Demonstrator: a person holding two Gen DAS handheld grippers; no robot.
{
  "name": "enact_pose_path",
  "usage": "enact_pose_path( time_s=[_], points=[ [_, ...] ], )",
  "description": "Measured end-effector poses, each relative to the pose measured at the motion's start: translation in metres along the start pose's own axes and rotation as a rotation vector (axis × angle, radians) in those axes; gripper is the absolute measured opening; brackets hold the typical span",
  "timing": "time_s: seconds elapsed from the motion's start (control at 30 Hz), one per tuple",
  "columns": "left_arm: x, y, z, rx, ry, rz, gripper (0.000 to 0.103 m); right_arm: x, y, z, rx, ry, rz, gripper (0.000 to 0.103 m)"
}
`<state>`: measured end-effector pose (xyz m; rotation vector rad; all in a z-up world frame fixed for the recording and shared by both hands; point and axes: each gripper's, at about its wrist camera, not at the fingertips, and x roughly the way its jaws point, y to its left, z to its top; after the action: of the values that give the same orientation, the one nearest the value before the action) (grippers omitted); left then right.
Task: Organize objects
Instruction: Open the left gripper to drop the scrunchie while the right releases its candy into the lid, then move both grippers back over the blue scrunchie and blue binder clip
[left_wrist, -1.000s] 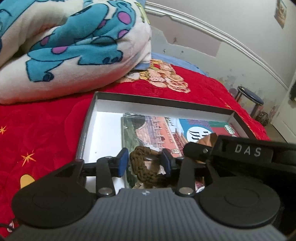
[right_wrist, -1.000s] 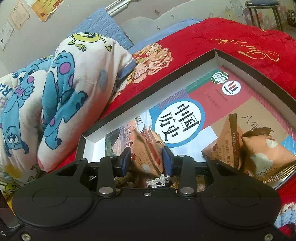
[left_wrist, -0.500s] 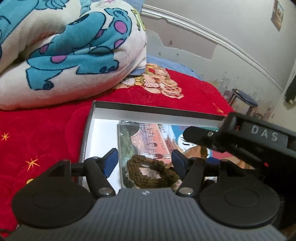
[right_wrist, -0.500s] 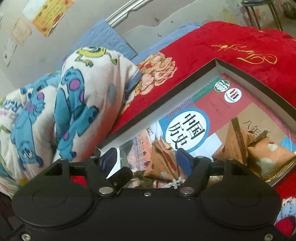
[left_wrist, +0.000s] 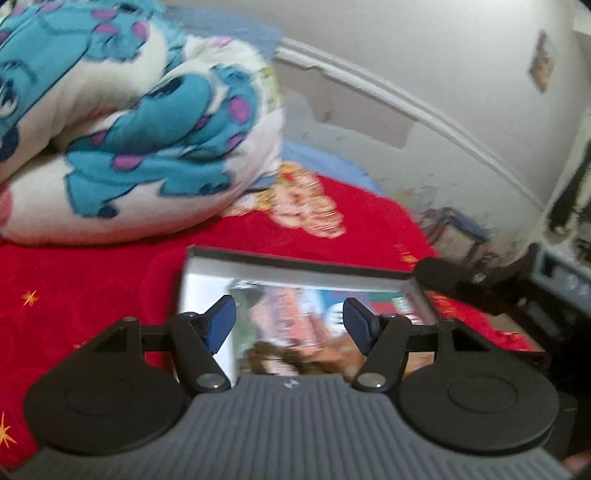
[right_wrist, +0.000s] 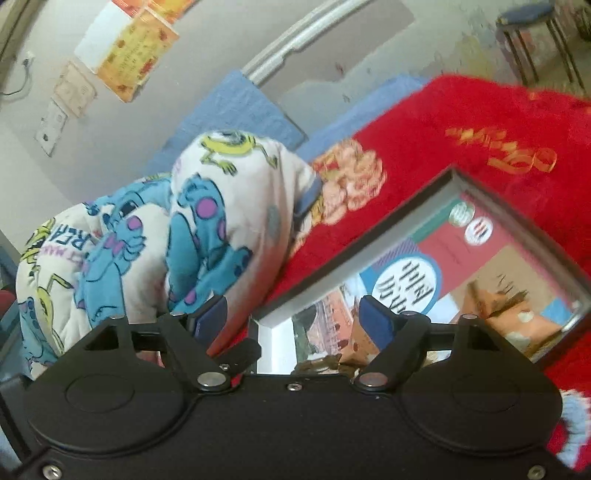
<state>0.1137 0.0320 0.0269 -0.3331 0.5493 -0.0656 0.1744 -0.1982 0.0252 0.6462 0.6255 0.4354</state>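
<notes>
In the box (left_wrist: 207, 284), brown braided cord (left_wrist: 291, 360) lengthwise left-right beneath left tool (left_wrist: 290, 323), both tools spread, empty.

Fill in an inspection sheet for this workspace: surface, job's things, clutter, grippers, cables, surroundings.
Surface: red bedspread with gold stars.
Job's things: shallow box lying on the bedspread; inside, a book lies flat, with tan snack packets on it and a brown braided cord at the near end.
Clutter: rolled cartoon blanket beside the box.
Grippers: left gripper open, holding nothing; right gripper open, holding nothing.
Cables: a thin wire on the wall.
Surroundings: peeling wall, paper sheets pinned up, blue-topped stool.
</notes>
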Motion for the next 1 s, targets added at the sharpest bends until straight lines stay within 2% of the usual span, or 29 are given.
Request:
enact_pose_path(
  time_s=[0.13,0.3,0.43,0.53,0.77,0.93,1.0],
  points=[
    [-0.027,-0.032,0.003,0.068,-0.060,-0.087,0.077,-0.037,-0.002,0.013,-0.020,-0.035,-0.035,0.079],
    [-0.047,-0.073,-0.002,0.157,-0.082,-0.160,0.077,-0.082,-0.017,0.029,-0.018,-0.079,-0.088,0.079],
    [-0.059,-0.093,-0.008,0.222,-0.103,-0.170,0.077,-0.108,-0.027,0.032,-0.021,-0.108,-0.133,0.079],
    [-0.066,-0.100,-0.014,0.254,-0.105,-0.157,0.077,-0.122,-0.032,0.030,-0.005,-0.118,-0.135,0.079],
    [-0.070,-0.109,-0.035,0.318,-0.059,-0.151,0.079,-0.140,-0.036,0.004,-0.049,-0.108,-0.209,0.079],
    [-0.071,-0.108,-0.071,0.359,0.012,-0.156,0.081,-0.154,-0.048,-0.017,-0.066,-0.115,-0.285,0.079],
    [-0.067,-0.104,-0.088,0.378,0.043,-0.154,0.082,-0.153,-0.053,-0.024,-0.054,-0.085,-0.321,0.079]
  ],
)
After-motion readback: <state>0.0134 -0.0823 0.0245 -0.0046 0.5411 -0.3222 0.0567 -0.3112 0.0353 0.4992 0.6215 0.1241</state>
